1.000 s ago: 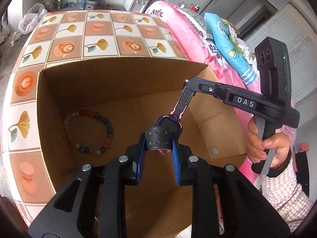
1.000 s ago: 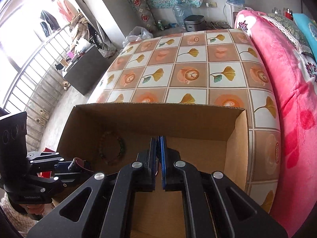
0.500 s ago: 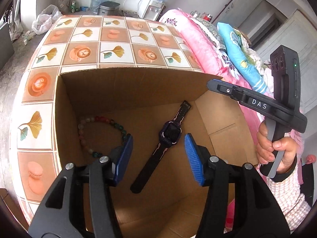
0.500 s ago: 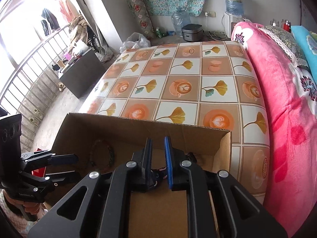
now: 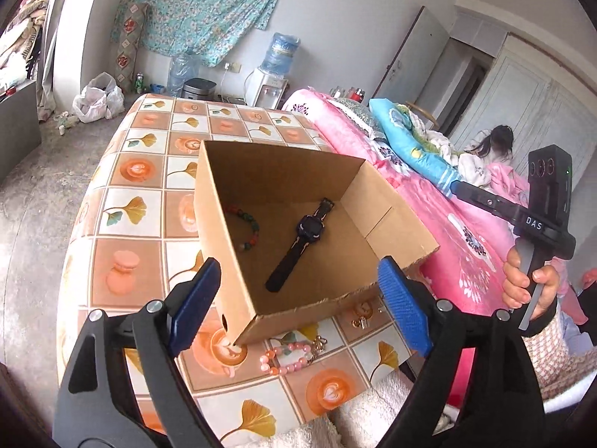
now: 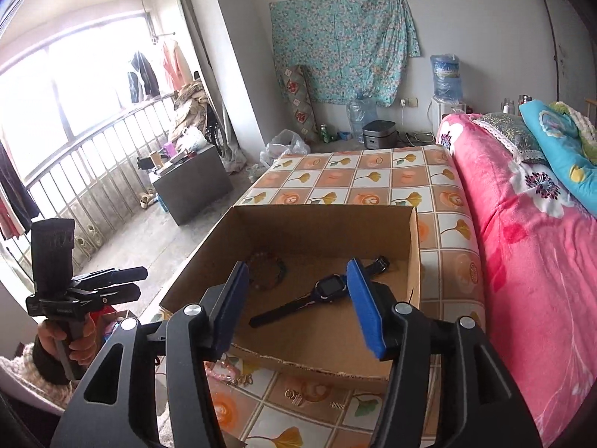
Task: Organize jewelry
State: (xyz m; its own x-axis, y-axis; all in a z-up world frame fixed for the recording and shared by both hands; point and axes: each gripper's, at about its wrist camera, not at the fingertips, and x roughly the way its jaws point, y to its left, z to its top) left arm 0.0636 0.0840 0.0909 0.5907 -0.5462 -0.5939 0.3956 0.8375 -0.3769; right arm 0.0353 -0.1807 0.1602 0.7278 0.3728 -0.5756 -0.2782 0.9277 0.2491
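Note:
An open cardboard box [image 5: 391,224] [image 6: 414,239] stands on the tiled tablecloth. Inside it lie a dark blue watch [image 5: 304,239] [image 6: 321,291] and a multicoloured bead bracelet [image 5: 248,224] [image 6: 266,267]. A pink bead bracelet [image 5: 287,358] [image 6: 224,367] lies on the cloth in front of the box, with a small gold piece [image 5: 360,321] [image 6: 293,395] beside it. My left gripper [image 5: 298,313] is open and empty, held above the box's near corner. My right gripper [image 6: 298,302] is open and empty, held above the box's front edge.
The table [image 5: 156,156] carries a brown and white leaf-pattern cloth. A pink bed [image 6: 530,246] runs along the right side. The right gripper's body [image 5: 537,216] shows in the left wrist view, the left one [image 6: 74,291] in the right wrist view.
My left gripper let go of the watch, which now lies in the box. Both grippers opened wide and pulled back and up out of the box.

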